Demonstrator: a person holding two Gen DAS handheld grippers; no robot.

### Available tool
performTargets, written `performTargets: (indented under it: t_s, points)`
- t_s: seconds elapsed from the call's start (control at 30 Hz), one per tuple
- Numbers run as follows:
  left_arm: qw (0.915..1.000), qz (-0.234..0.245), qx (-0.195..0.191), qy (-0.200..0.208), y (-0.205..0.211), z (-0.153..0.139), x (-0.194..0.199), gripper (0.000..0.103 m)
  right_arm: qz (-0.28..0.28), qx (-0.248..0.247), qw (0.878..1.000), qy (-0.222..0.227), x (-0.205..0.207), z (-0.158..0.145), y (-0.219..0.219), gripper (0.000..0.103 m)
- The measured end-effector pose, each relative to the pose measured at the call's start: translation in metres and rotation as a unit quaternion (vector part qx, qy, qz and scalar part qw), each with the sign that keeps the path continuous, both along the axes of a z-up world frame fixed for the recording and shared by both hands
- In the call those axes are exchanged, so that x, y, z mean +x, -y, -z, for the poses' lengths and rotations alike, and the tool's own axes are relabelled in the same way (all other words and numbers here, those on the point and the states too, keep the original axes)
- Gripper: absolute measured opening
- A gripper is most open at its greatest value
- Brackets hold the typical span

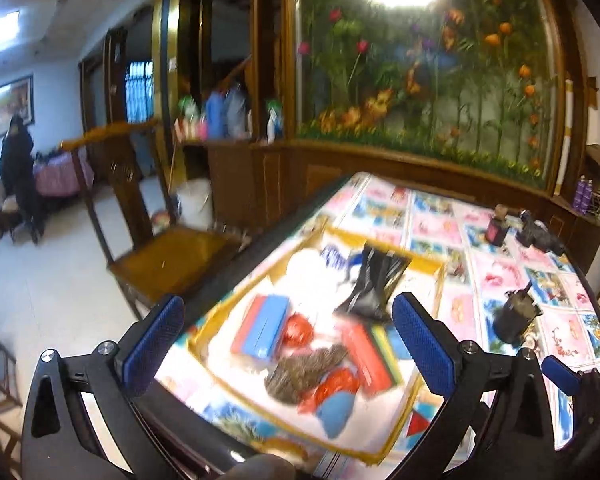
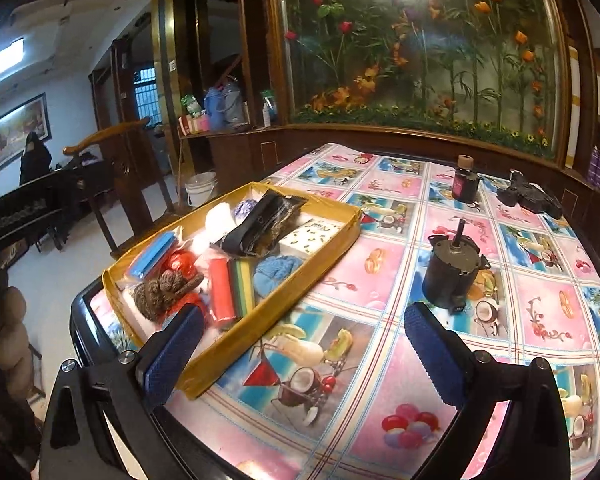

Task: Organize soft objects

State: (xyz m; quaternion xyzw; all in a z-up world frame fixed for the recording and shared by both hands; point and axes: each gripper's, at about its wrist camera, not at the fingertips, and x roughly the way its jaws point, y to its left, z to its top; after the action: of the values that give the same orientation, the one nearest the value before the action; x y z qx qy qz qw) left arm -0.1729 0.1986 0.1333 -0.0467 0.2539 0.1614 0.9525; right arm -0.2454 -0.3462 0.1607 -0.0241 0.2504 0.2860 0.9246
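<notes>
Both wrist cams – near, facing tray [image 1: 204, 364] [image 2: 268, 312].

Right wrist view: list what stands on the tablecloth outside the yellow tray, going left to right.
Yellow tray as the start, then the small motor with its upright shaft, then the dark bottle with a tan cap, then the black gadget lying farthest right.
</notes>
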Motion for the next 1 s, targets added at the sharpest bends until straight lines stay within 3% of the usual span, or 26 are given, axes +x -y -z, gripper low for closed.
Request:
performTargets:
  t_s: [0.27, 1.0]
  points:
    - [0.9990, -0.041, -0.002, -0.018, -0.013, 0.016, -0.005, 0.103, -0.025, -0.028, 0.999, 0.011, -0.009, 0.000, -0.022, 0.102]
    - [0.9973, -0.041, -0.039, -0.046, -0.040, 0.039, 0.004, 0.103, -0.049, -0.106, 0.993, 0.015, -0.002, 0.006, -0.075, 0.102]
